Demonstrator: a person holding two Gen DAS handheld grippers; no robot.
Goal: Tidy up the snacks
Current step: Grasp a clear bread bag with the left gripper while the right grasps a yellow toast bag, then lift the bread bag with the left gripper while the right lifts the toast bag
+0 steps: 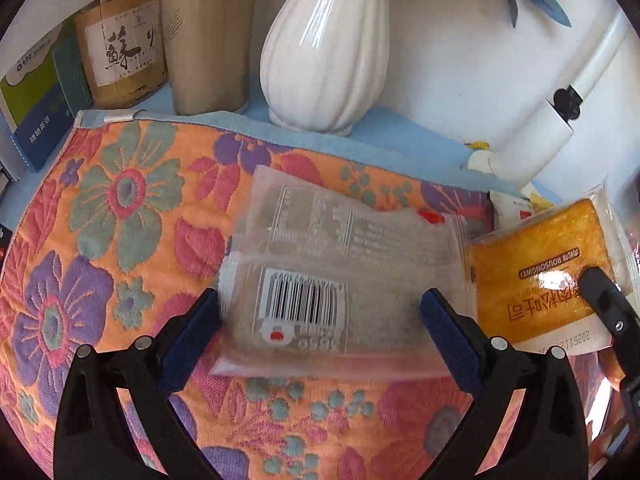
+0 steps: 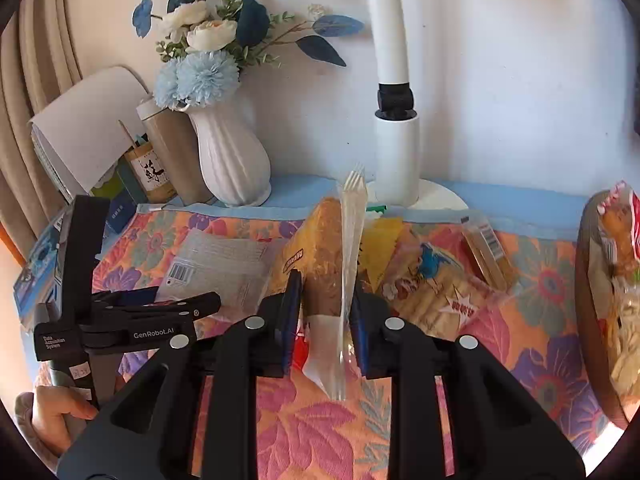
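- Right now the left gripper (image 1: 320, 312) stands wide open, its blue-padded fingers (image 1: 192, 332) on either side of a clear snack packet (image 1: 340, 276) that lies flat on the floral cloth (image 1: 120, 208), barcode side up; whether the pads touch the packet's edges I cannot tell.
- Just beside that packet, on its right, an orange bread packet (image 1: 540, 272) is tilted up off the cloth, and a black fingertip of the right gripper (image 1: 600, 292) shows against its wrapper.
- From the right wrist camera, the right gripper (image 2: 326, 320) is narrowed onto the orange bread packet (image 2: 320, 248), which stands on edge between the two fingers, its transparent seam flap running up the middle.
- Further right on the cloth lies a heap of other snacks: a packet of pale biscuits with a blue bird print (image 2: 432, 280) and a slim brown bar with a barcode (image 2: 486, 248) (both partly overlapping).
- At the far right edge a round tray (image 2: 588, 280) holds more wrapped snacks.
- Behind the cloth, against the wall, stand a white ribbed vase (image 2: 232, 160) with blue and white flowers, a tall beige flask (image 2: 176, 152) and a white lamp base (image 2: 396, 160).
- At lower left of the right wrist view, the person's hand (image 2: 60, 416) grips the handle of the left gripper (image 2: 132, 304).
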